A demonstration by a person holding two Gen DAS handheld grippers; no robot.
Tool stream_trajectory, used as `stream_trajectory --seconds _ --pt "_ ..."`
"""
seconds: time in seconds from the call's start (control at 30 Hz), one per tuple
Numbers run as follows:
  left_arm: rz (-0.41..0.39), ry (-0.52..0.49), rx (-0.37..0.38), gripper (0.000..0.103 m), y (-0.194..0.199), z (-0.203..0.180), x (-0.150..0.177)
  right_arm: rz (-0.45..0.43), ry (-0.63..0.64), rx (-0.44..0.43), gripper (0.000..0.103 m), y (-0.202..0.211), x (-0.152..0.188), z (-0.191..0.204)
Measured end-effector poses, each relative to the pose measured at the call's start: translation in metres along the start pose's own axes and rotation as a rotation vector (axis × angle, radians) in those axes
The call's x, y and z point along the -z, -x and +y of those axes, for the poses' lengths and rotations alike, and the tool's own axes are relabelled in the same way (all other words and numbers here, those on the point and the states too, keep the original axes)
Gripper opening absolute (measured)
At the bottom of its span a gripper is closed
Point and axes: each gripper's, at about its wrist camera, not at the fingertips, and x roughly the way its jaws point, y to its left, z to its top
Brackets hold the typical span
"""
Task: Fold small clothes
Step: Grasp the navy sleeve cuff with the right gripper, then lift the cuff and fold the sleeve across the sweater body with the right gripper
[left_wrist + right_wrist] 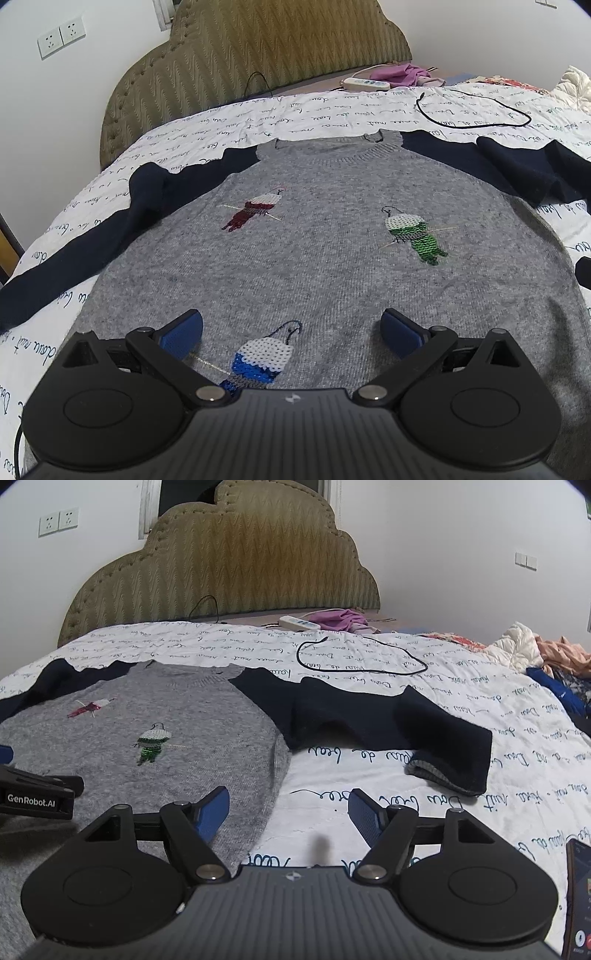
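Grey sweater [314, 266] lay flat, front up, on bed quilt [424, 775]; both navy sleeves spread out, 0 folds made. Left gripper [291, 332] gaped over hem, empty. Right gripper [288, 812] gaped astride side edge, gripping nothing.

White walls [443, 535], padded olive headboard [240, 561]

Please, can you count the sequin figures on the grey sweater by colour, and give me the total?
Red sequin figure: 1
Green sequin figure: 1
Blue sequin figure: 1
Total: 3, all on the grey front of the sweater.
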Motion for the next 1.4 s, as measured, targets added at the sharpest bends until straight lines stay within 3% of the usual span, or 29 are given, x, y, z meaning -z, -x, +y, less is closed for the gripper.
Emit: stream_trajectory --seconds 0.33,0.6,0.8,0.93,1.1,1.17,1.23,1.4 --pt "-0.002 -0.007 0.009 0.103 0.000 -0.004 -0.002 -0.005 0.039 0.056 0.065 -0.002 -0.001 -0.010" --pt "-0.001 -0.016 0.025 0.103 0.000 -0.008 -0.004 -0.023 0.130 0.189 0.061 -0.013 -0.005 -0.031" --pt "-0.003 -0.022 0.036 0.103 0.000 -0.011 -0.007 0.015 0.192 0.278 0.058 -0.046 -0.008 -0.054" --pt "0.002 -0.026 0.034 0.103 -0.002 -0.011 -0.009 0.085 0.178 0.288 0.056 -0.076 -0.008 -0.073" --pt "0.006 -0.019 0.036 0.103 -0.004 -0.011 -0.010 0.107 0.135 0.285 0.055 -0.098 -0.009 -0.093" --pt "0.007 -0.021 0.038 0.103 -0.005 -0.011 -0.011 0.110 0.089 0.277 0.047 -0.103 -0.012 -0.103" --pt "0.006 -0.026 0.038 0.103 -0.005 -0.012 -0.010 0.108 0.020 0.275 0.016 -0.105 -0.016 -0.115" --pt "0.008 -0.025 0.039 0.103 -0.006 -0.010 -0.011 0.069 -0.223 0.170 0.010 -0.089 -0.024 -0.149"
